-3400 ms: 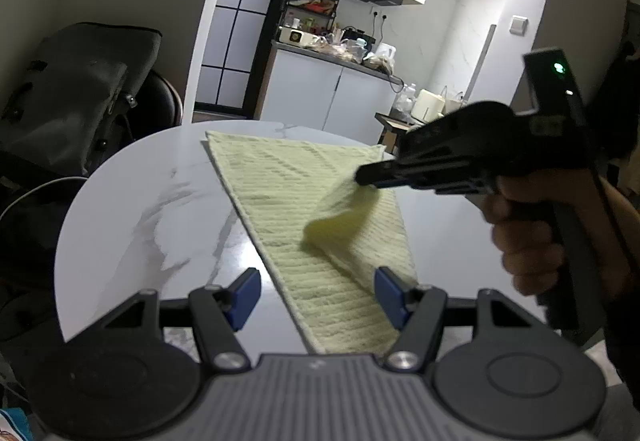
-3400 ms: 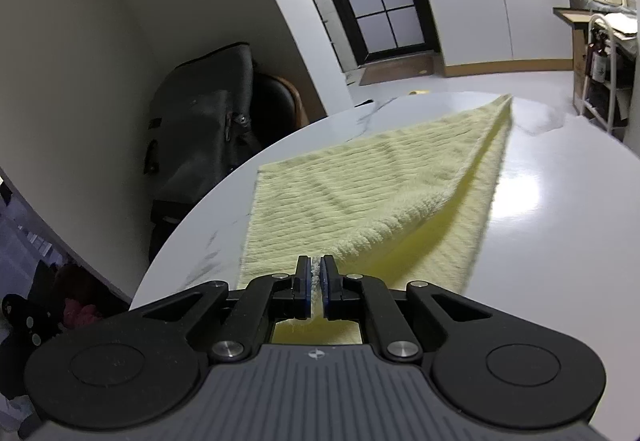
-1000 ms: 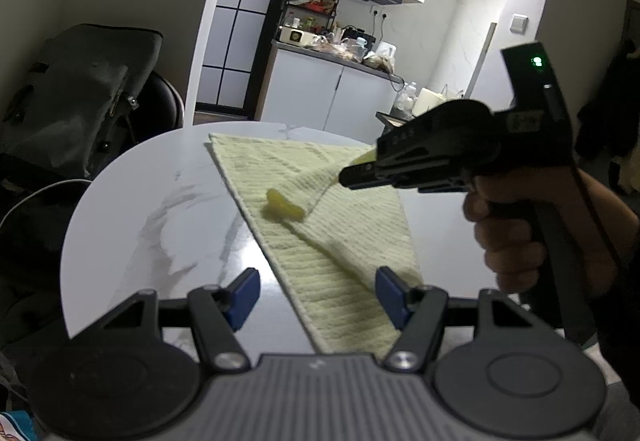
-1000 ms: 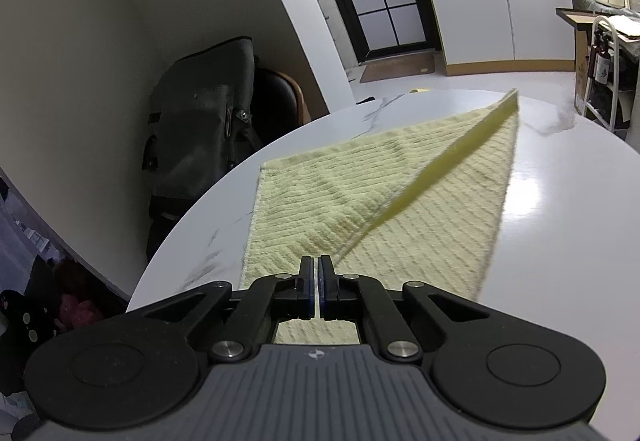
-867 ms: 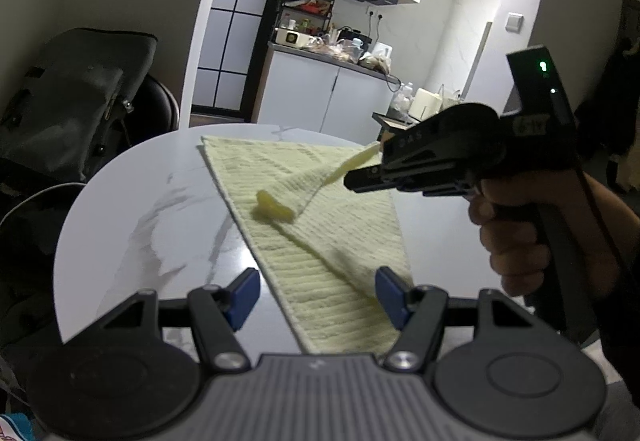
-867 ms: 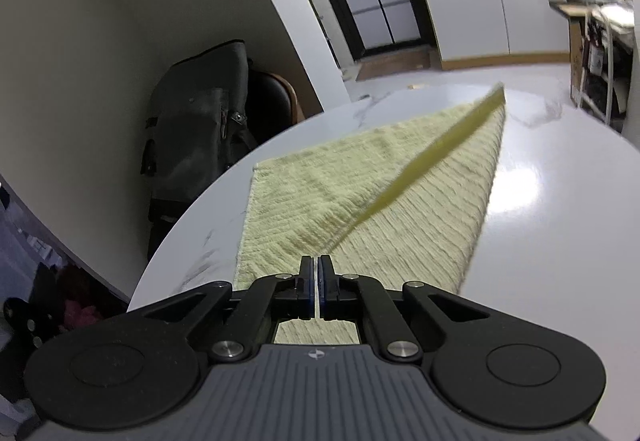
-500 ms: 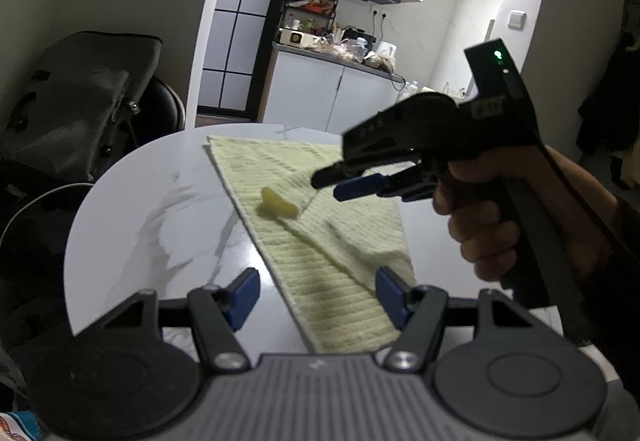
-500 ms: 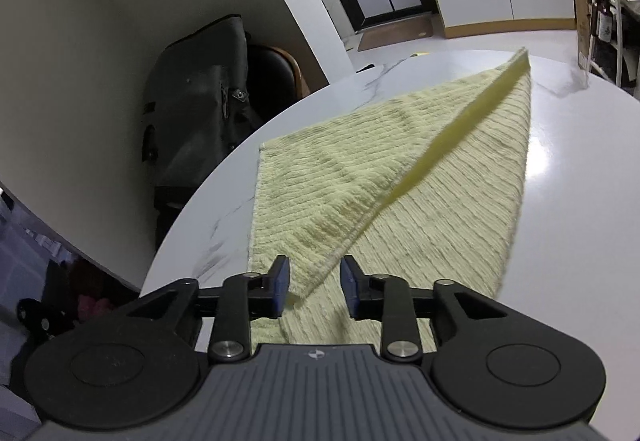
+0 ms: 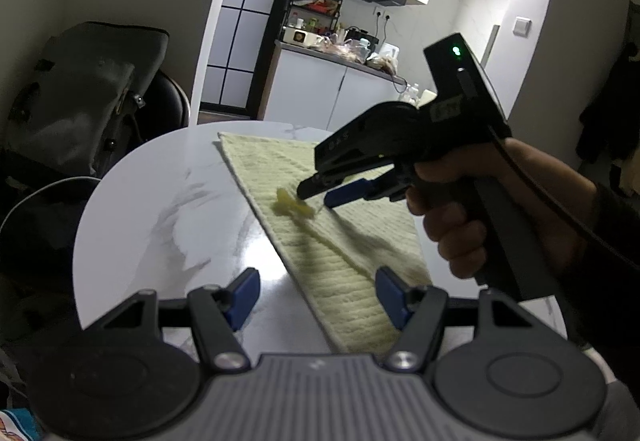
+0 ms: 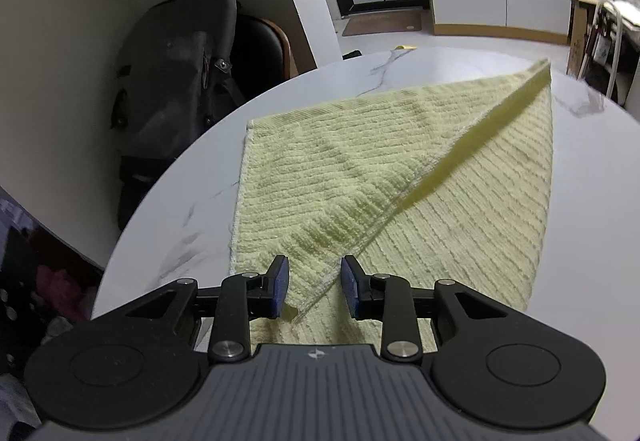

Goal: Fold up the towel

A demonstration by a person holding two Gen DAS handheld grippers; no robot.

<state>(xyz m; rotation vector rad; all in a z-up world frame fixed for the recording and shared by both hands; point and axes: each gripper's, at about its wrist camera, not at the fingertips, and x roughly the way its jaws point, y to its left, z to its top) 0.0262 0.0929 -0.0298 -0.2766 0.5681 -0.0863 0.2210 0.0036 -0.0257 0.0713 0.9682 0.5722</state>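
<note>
While the right gripper (image 10: pixel 313 285) was opening, the towel (image 10: pixel 400 177) corner was seen loose between its pads. The left gripper (image 9: pixel 316 295) was held spread and empty.

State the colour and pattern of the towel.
Pale yellow towel with a ribbed weave; clearest in the right wrist view.

Towel (image 10: pixel 400 169) flat on table (image 9: pixel 168 209), bag (image 10: pixel 176 65) on chair (image 10: pixel 268 41) behind table's left edge, kitchen counter (image 9: pixel 332 89) beyond far edge.
</note>
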